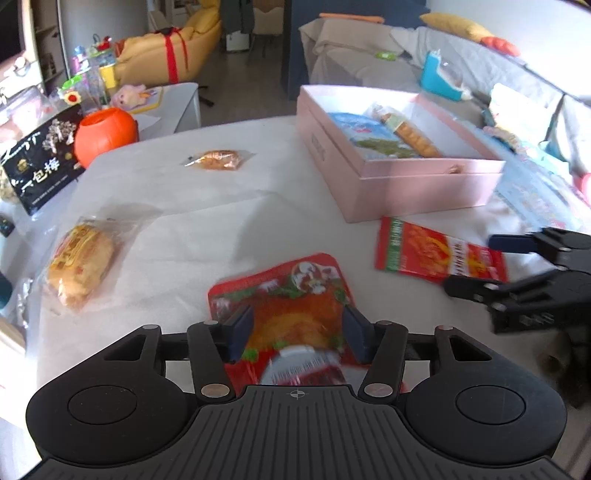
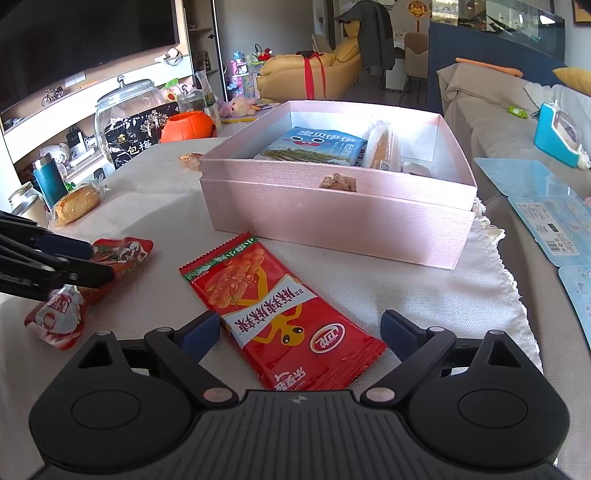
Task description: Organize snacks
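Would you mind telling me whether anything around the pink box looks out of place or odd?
Yes: a small brown snack piece sits on the pink box at its front rim rather than inside with the other packets. The red snack packet also lies askew on the tablecloth before the box.

Home liv. rm – sofa (image 2: pixel 491 122), TV (image 2: pixel 85 33)

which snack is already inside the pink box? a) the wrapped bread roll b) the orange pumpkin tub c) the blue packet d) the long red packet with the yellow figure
c: the blue packet lies inside the pink box, beside a long biscuit pack.
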Demonstrator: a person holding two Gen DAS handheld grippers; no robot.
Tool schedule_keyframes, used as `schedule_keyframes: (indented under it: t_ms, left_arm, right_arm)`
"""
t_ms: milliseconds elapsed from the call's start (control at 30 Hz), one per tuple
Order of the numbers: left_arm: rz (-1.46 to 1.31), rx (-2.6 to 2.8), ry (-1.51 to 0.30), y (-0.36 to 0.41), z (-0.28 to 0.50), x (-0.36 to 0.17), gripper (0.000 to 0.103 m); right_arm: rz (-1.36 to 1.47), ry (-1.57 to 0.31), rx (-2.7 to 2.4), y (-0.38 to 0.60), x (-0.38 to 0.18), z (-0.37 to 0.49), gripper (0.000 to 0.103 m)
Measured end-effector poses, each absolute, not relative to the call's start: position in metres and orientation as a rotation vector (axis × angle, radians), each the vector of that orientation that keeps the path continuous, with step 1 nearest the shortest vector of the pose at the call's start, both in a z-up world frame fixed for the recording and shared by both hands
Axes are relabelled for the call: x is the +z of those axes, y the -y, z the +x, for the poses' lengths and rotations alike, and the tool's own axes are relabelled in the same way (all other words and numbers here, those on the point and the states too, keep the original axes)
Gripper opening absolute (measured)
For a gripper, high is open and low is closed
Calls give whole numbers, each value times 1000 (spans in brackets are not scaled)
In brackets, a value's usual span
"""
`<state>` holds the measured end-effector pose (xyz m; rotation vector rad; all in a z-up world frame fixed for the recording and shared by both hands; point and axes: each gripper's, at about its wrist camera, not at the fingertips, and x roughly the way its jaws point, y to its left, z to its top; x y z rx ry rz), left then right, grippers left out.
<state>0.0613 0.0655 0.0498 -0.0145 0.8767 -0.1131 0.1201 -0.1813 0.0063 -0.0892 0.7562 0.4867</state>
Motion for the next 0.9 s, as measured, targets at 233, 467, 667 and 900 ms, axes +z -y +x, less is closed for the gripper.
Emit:
schedule_keyframes:
  t_ms: [233, 467, 667, 900]
  left_arm:
    - [-95, -88, -921, -75, 42, 37, 69]
    - [-122, -103, -915, -66, 64, 22, 97]
    - [-40, -65, -869, -56, 77, 17, 98]
    - [-24, -81, -880, -59, 76, 17, 98]
  right_arm:
    - [-97, -756, 485, 181, 6, 120, 95]
    - [-106, -756, 484, 180, 5, 120, 95]
    - [-121, -756, 482, 179, 5, 119, 96]
    - [-128, -756, 481, 179, 6, 118, 96]
